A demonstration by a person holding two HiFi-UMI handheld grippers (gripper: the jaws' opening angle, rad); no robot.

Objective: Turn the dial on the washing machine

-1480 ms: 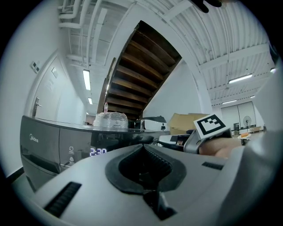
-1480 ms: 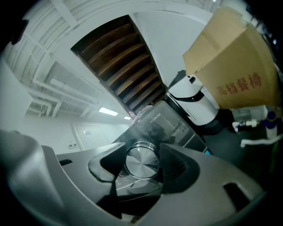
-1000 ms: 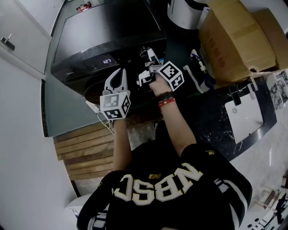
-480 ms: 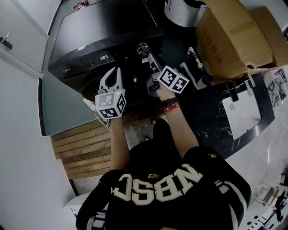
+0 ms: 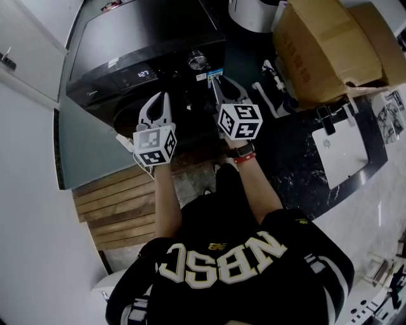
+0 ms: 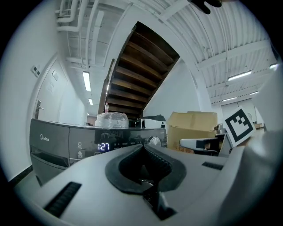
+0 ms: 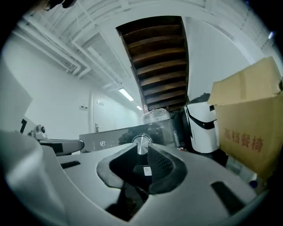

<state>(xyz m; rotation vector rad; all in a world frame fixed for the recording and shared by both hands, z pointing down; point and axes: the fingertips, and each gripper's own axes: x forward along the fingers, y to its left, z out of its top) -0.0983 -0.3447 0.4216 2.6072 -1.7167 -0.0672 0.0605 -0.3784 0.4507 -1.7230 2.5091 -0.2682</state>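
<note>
The black washing machine point(image 5: 146, 44) has a silver dial point(image 5: 197, 61) at the right end of its control panel, beside a lit display point(image 5: 145, 73). My right gripper point(image 5: 216, 80) points at the dial from a short way in front and does not touch it. In the right gripper view the dial point(image 7: 140, 143) shows through the narrow gap of the right gripper point(image 7: 142, 151); its jaws have just been closing, with nothing between them. My left gripper point(image 5: 160, 99) hovers before the panel's middle, its tips together and empty. In the left gripper view the dial point(image 6: 154, 141) sits just beyond the left gripper point(image 6: 143, 147).
A big cardboard box point(image 5: 330, 44) and a white appliance point(image 5: 254, 13) stand right of the machine. A white flat panel point(image 5: 339, 152) lies on the dark floor at the right. Wooden slats point(image 5: 120, 203) lie at lower left, and a white cabinet door point(image 5: 25, 57) is at far left.
The right gripper has drawn back from the dial toward me, rolled so its marker cube faces up, and its jaws have narrowed. The left gripper has stayed put.
</note>
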